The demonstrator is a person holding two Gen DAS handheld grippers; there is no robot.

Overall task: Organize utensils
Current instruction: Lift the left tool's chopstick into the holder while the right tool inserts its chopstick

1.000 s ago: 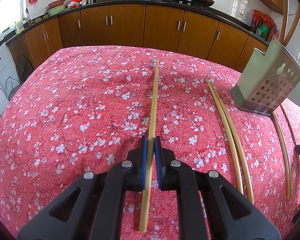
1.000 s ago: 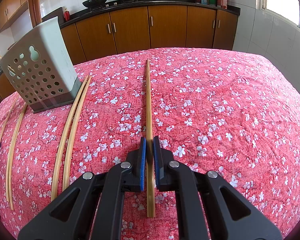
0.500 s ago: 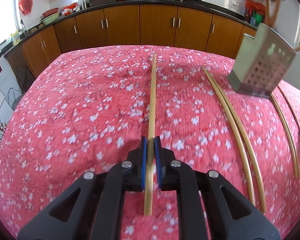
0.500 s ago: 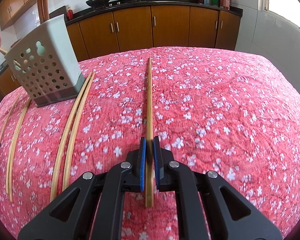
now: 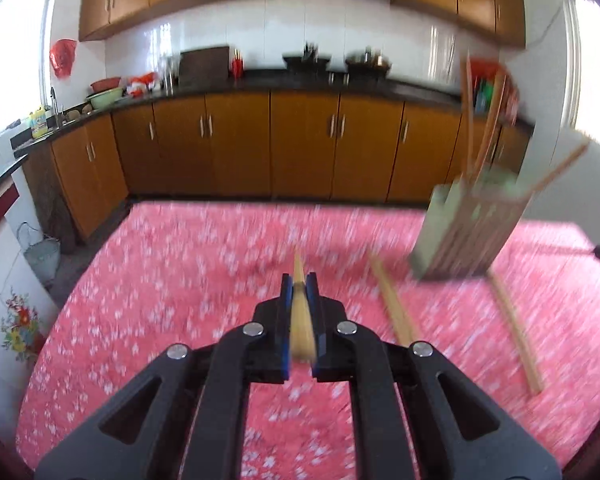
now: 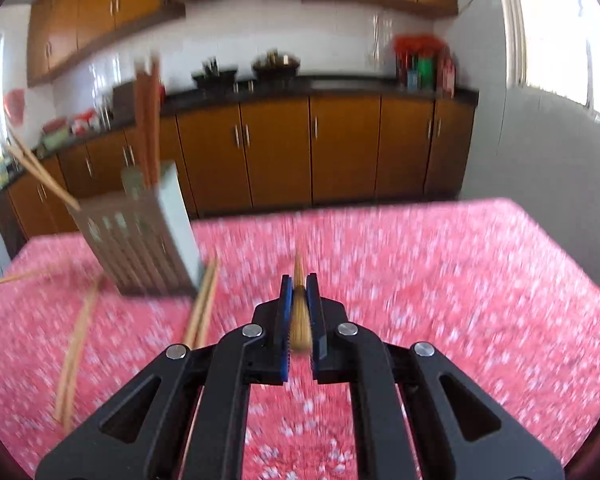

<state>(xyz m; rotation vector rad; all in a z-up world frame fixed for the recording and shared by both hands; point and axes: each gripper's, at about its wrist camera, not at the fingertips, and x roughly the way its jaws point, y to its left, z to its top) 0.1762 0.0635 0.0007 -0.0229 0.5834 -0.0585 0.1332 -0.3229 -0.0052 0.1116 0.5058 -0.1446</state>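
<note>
My left gripper (image 5: 299, 280) is shut on a bamboo chopstick (image 5: 301, 320), held above the red flowered tablecloth (image 5: 160, 280) and pointing forward. My right gripper (image 6: 299, 280) is shut on another bamboo chopstick (image 6: 300, 316), also lifted off the cloth. A grey perforated utensil holder (image 5: 464, 236) with several chopsticks standing in it sits at the right in the left wrist view, and it also shows at the left in the right wrist view (image 6: 140, 240). Both views are blurred by motion.
Loose chopsticks lie on the cloth beside the holder: a pair (image 5: 396, 308) and another (image 5: 516, 332) in the left wrist view, and two pairs (image 6: 202, 308) (image 6: 76, 344) in the right wrist view. Wooden kitchen cabinets (image 5: 300, 144) stand beyond the table.
Both grippers have risen and tilted up with their chopsticks, which were lying on the cloth before. The view now shows the cabinets and wall, and the holder's top with chopsticks.
</note>
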